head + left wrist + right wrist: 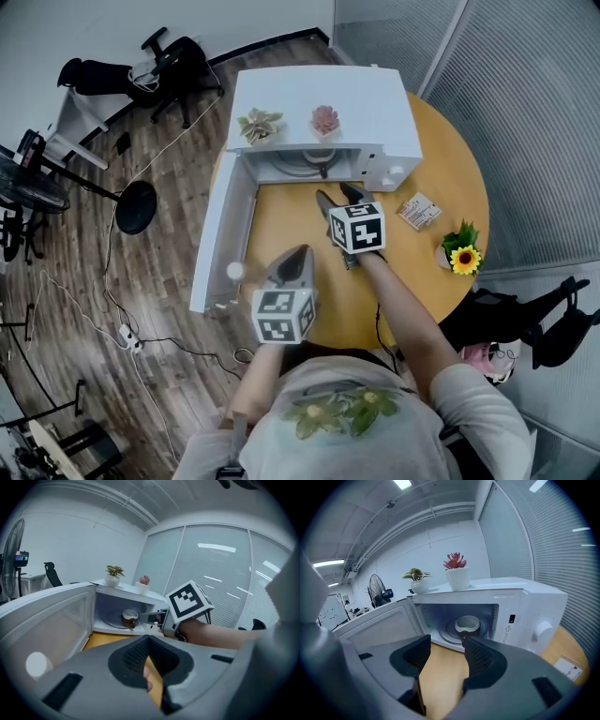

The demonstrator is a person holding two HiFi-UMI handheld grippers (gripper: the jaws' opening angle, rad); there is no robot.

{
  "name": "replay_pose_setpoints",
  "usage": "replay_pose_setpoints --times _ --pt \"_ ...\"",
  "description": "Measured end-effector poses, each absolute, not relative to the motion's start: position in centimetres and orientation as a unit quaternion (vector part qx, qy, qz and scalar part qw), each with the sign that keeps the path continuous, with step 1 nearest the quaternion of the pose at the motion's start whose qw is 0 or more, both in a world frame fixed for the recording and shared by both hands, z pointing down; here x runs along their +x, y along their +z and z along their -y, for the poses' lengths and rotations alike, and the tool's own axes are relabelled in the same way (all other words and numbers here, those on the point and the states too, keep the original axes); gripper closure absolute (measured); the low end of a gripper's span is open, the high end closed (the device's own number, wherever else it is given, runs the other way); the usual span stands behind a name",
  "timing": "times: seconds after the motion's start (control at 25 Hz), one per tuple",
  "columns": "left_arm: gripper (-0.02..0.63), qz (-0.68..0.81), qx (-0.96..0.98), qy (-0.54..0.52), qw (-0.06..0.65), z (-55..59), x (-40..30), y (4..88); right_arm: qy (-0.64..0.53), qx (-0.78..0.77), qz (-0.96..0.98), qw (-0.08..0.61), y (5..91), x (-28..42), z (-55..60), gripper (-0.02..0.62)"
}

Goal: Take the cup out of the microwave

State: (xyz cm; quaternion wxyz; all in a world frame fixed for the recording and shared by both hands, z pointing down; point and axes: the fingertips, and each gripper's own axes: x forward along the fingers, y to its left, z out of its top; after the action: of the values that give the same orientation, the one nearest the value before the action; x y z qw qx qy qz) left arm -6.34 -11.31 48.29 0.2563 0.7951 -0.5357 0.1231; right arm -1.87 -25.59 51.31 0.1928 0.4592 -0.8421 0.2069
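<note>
A white microwave (323, 108) stands on the round wooden table (450, 178) with its door (220, 234) swung wide open to the left. The brown cup (467, 625) with a pale rim sits upright on the glass turntable inside; it is also visible in the left gripper view (130, 618). My right gripper (337, 195) is just in front of the oven opening, pointing at the cup, open, nothing between its jaws (445, 641). My left gripper (297, 253) hangs further back over the table near the door, its jaws meeting at the tips (150, 639), holding nothing.
Two small potted plants (260, 125) (324, 120) stand on top of the microwave. A small packet (418, 211) and a yellow flower pot (462, 251) lie to the right on the table. A fan and office chairs stand on the floor at left.
</note>
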Motion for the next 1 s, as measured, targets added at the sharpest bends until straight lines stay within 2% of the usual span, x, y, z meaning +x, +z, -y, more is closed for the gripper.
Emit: replay_pose_setpoints --times 1.0 --pt "0.604 0.501 0.797 0.143 0.304 15.1 -6.5 53.6 0.244 0.495 0.799 0.239 58.6 -2.7 34.5 0.359"
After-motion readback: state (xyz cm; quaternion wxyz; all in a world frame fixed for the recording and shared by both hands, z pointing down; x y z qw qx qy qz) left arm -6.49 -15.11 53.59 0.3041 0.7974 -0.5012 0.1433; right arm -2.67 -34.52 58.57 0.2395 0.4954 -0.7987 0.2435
